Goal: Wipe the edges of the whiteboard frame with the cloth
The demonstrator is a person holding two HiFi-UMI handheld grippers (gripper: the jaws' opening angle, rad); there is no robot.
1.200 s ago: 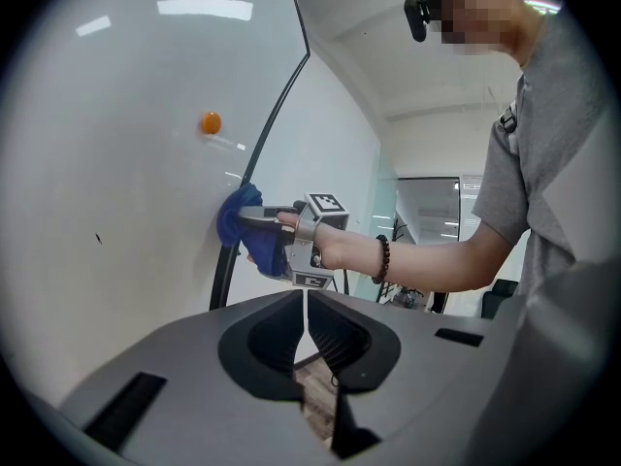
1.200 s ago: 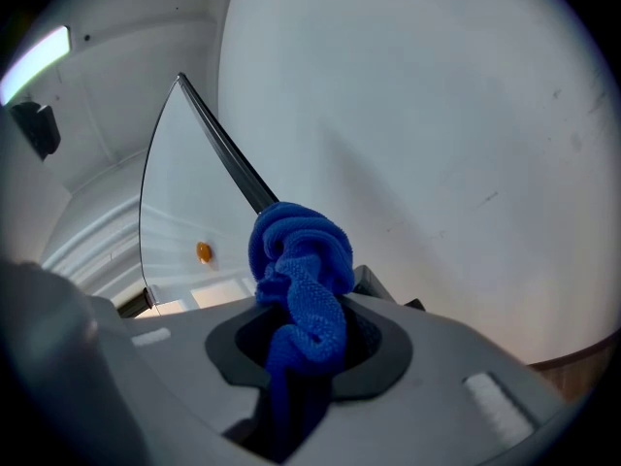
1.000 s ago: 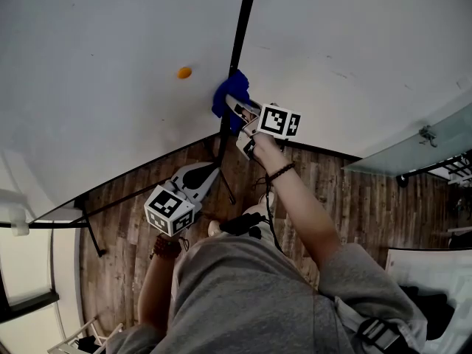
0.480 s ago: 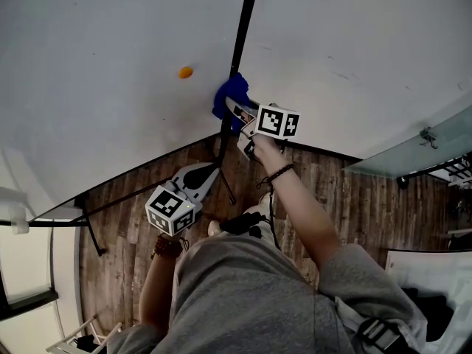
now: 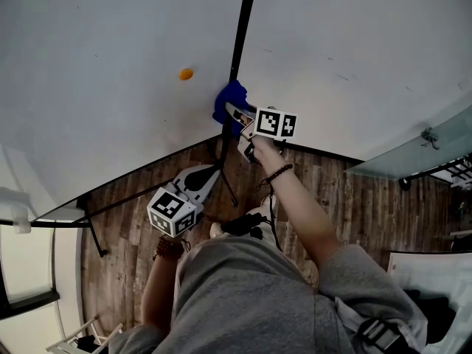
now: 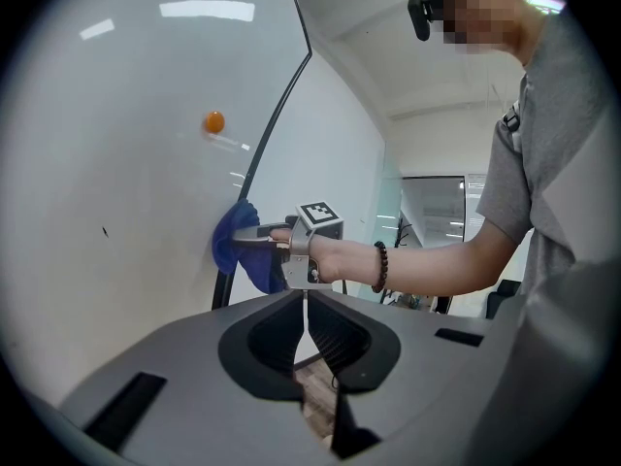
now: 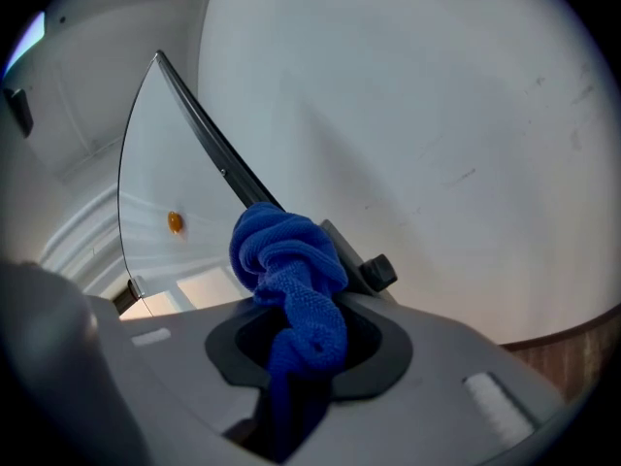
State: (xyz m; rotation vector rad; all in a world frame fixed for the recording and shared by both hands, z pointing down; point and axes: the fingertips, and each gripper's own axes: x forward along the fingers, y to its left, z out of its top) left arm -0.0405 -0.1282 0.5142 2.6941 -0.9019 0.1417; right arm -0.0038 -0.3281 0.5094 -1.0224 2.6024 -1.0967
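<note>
Right hand-held gripper (image 5: 237, 116) that I steer is squeezing one blue cloth (image 5: 230, 98), which touches the black whiteboard frame (image 5: 240, 28). The cloth's lower end is hidden between the jaws. My left hand-held gripper (image 5: 198, 185) hangs low, pinched closed on nothing. One orange dot (image 5: 185, 73) sits on the board.

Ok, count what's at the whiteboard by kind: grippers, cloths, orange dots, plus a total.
Grippers: 2, the left gripper and the right gripper
Cloth: 1
Orange dot: 1
Total: 4
</note>
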